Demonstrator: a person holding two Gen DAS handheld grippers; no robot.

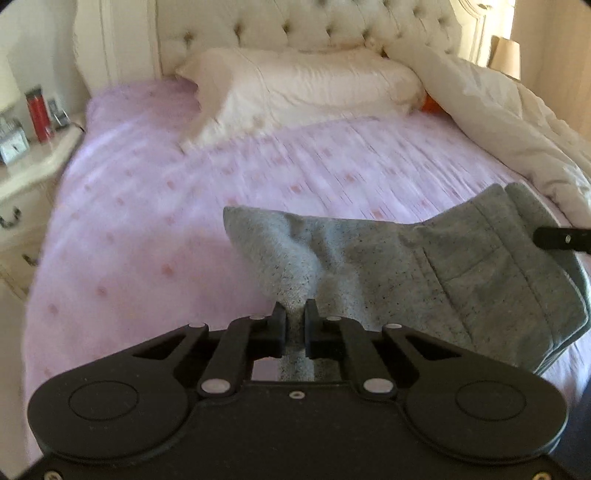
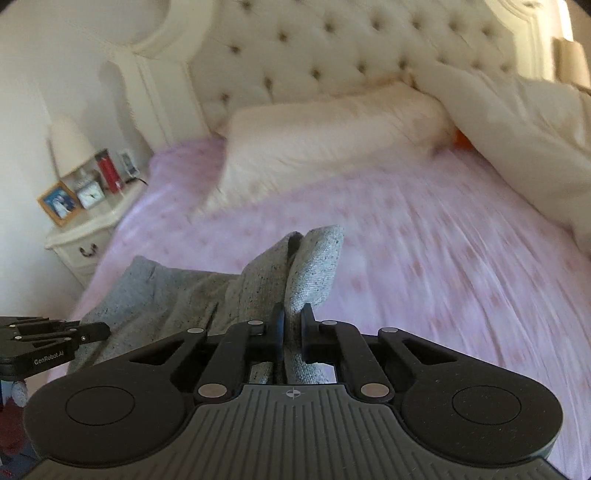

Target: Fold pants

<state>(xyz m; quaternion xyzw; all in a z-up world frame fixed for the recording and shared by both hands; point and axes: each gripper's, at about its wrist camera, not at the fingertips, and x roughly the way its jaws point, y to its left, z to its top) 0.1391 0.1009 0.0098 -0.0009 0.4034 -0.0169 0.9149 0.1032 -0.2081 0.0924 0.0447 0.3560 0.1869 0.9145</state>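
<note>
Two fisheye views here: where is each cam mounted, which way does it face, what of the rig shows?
Left wrist: on the left gripper, looking down its fingers across the pink bedsheet to the tufted headboard; jaws pinch the grey pants; right gripper tip at right edge.
Right wrist: on the right gripper, same heading; jaws pinch the pants, left gripper at left edge.
Shared: pants, sheet, pillow, headboard, nightstand.

The pants (image 1: 424, 273) lie on the bed (image 1: 184, 206) at its near edge. Behind them a pillow (image 1: 295, 88) rests against the headboard (image 1: 306, 26), a duvet (image 1: 517, 122) heaped to its right. A nightstand (image 2: 88, 236) stands left of the bed.
</note>
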